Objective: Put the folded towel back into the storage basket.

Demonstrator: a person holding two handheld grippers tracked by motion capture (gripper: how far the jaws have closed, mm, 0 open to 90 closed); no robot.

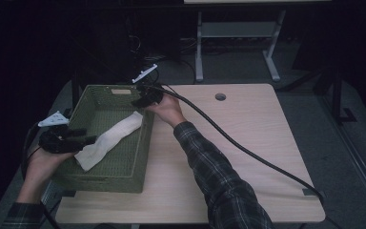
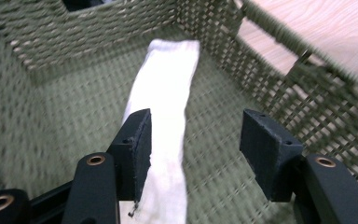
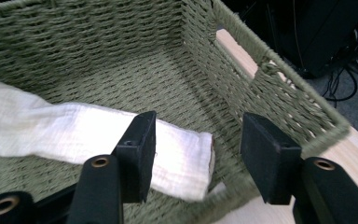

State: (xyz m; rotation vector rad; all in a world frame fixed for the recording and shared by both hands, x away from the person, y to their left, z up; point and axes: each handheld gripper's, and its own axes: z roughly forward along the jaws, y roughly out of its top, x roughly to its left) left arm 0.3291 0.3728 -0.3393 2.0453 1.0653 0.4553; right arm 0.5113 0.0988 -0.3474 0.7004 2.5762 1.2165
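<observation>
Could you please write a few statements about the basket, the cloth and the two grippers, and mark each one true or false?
1. The white cloth lies inside the green woven basket. True.
2. The left gripper is shut on the cloth. False: its fingers stand apart, and the cloth lies below them in the basket.
3. The right gripper is open above one end of the cloth. True.
4. The basket stands at the right edge of the wooden table. False: in the high view it stands on the table's left side.
5. The basket holds several bottles. False: the cloth is all that can be seen in it.
</observation>
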